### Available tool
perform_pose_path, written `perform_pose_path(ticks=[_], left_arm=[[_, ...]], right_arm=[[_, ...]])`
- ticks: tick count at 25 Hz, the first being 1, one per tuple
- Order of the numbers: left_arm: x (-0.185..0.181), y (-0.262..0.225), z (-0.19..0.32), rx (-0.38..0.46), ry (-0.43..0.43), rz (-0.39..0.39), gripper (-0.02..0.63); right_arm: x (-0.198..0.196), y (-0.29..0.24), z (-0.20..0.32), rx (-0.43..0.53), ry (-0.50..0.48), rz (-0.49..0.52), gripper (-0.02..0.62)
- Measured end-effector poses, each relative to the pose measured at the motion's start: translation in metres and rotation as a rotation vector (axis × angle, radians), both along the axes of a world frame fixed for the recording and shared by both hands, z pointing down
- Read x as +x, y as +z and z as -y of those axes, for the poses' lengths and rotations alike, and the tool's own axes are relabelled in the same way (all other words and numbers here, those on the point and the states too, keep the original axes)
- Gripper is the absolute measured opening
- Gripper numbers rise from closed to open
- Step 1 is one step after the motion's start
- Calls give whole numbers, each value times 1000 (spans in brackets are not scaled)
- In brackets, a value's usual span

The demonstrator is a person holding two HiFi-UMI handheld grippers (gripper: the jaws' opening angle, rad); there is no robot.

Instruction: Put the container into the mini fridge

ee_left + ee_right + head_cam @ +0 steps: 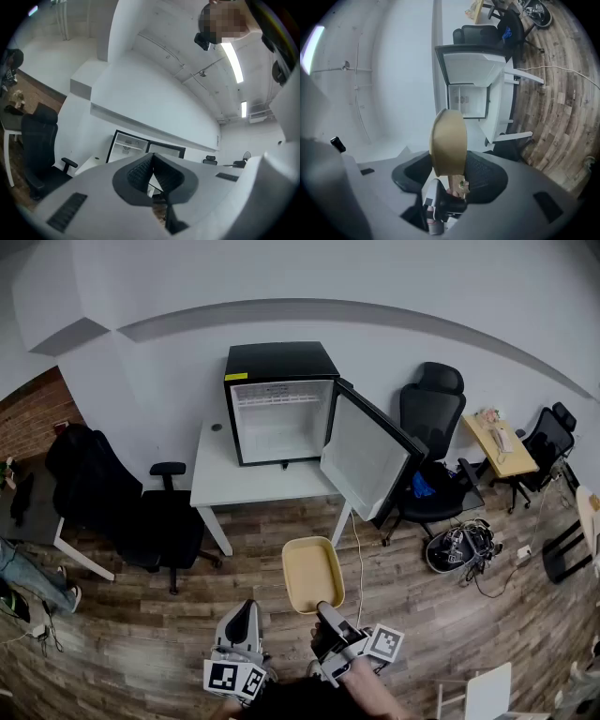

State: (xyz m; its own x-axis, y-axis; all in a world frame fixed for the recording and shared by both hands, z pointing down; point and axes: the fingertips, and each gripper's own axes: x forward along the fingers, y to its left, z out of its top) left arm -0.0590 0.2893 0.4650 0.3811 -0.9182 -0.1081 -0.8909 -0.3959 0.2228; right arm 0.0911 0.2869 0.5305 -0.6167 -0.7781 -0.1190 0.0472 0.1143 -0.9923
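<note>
The black mini fridge (281, 399) stands on a white table (253, 482) with its door (368, 462) swung wide to the right and its white inside bare. A tan, shallow container (313, 574) hangs over the wooden floor in front of the table. My right gripper (327, 611) is shut on its near rim. In the right gripper view the container (449, 143) stands edge-on between the pads of the right gripper (449, 164), with the fridge (468, 98) beyond it. My left gripper (246, 607) is low beside it, shut and empty (152, 161).
A black office chair (141, 512) stands left of the table and another (431, 437) behind the open door. A bag with cables (457, 547) lies on the floor at the right. A small wooden table (499, 446) is at the far right. A person's leg (33, 577) shows at the left edge.
</note>
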Motion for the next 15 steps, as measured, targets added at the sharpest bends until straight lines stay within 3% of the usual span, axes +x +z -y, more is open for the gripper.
perform_pose_path(ticks=[15], left_arm=[[12, -1, -2, -11, -14, 5, 9]], right_arm=[[17, 4, -1, -33, 15, 38, 230]])
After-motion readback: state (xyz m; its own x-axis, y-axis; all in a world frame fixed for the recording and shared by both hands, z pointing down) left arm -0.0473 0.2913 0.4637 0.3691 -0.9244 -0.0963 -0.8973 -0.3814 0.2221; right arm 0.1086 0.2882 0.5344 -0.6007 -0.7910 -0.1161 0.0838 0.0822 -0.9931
